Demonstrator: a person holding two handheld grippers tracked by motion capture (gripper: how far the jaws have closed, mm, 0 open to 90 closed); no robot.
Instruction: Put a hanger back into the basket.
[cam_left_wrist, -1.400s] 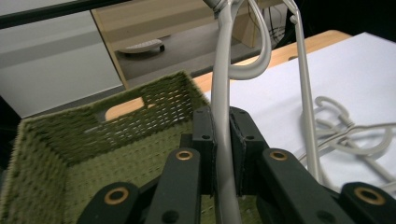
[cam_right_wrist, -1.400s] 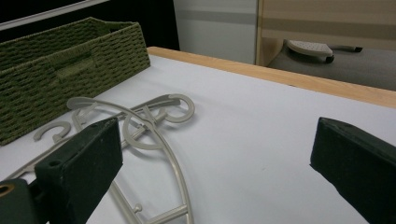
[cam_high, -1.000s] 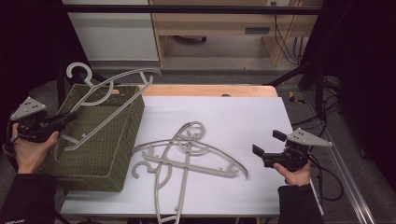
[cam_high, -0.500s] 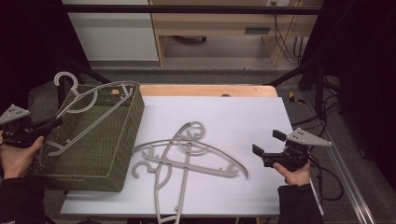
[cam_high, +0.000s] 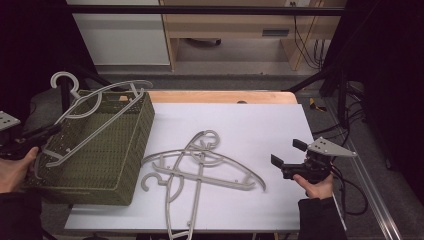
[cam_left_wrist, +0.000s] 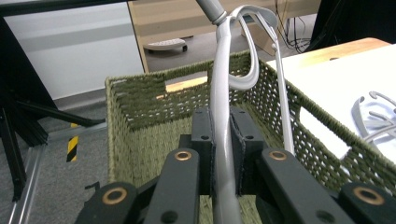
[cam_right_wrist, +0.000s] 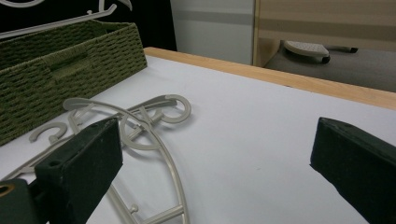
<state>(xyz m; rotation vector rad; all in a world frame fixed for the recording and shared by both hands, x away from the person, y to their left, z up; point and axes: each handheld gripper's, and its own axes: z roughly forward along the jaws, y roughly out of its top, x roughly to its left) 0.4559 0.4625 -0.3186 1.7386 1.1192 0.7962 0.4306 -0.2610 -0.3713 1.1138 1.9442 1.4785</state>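
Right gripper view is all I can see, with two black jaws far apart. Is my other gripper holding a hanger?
Observer: Yes. The left gripper is shut on a grey hanger.
Operator: Where is that hanger?
Observer: It hangs tilted over the green basket, its hook past the far rim.
Operator: How many hangers are left on the table?
Observer: A tangled pile of hangers lies there; I cannot count them for certain.

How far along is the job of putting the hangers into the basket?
Done: nothing lies fully inside the green basket yet. In hand: the left claw is shut on a grey hanger above it. Left: the hangers on the table, near the open right claw.
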